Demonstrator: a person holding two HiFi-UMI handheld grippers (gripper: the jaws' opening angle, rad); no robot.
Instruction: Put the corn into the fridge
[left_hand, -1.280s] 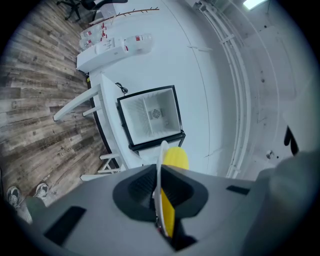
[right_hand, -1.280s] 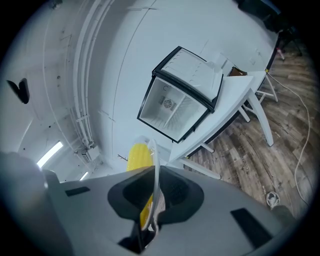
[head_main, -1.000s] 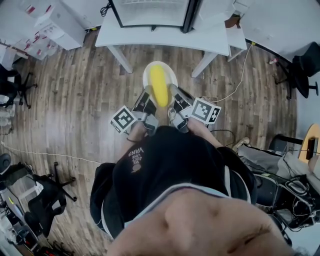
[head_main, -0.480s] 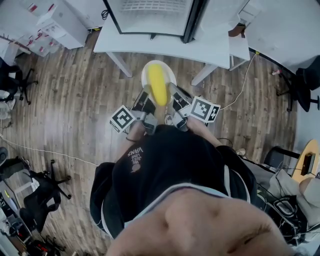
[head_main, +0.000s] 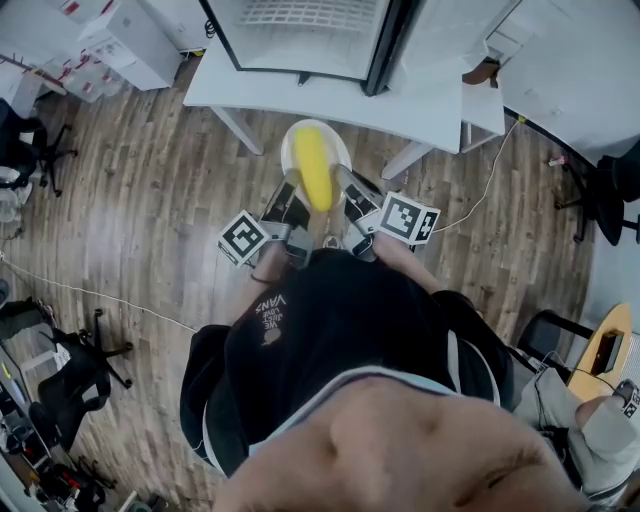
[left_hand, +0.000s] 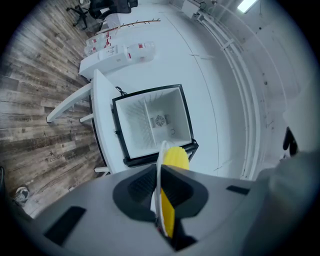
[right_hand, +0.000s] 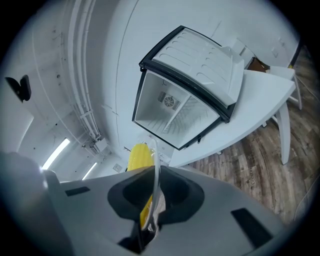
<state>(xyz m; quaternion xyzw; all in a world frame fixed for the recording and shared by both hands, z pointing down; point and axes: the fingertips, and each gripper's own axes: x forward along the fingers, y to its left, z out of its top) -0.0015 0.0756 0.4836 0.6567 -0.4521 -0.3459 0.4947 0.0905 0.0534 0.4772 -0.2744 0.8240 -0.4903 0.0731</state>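
Left gripper (head_main: 290, 186) and right gripper (head_main: 344, 182) clamp opposite rims of the white plate (head_main: 293, 148) carrying the corn cob (head_main: 314, 168), before the open fridge (head_main: 300, 35). Light, stiff and round, the cob would likely roll; rim holds suit, with the plate level.

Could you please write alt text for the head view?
Seen from above, a person holds a white plate with a yellow corn cob, its rim clamped by the left hand-held gripper and the right hand-held gripper, before an open fridge on a white table.

Wood-grain plank floor (head_main: 140, 200) with a soft sheen, smooth white plate (head_main: 291, 150), ribbed yellow corn (head_main: 314, 170), matt white table (head_main: 290, 95)
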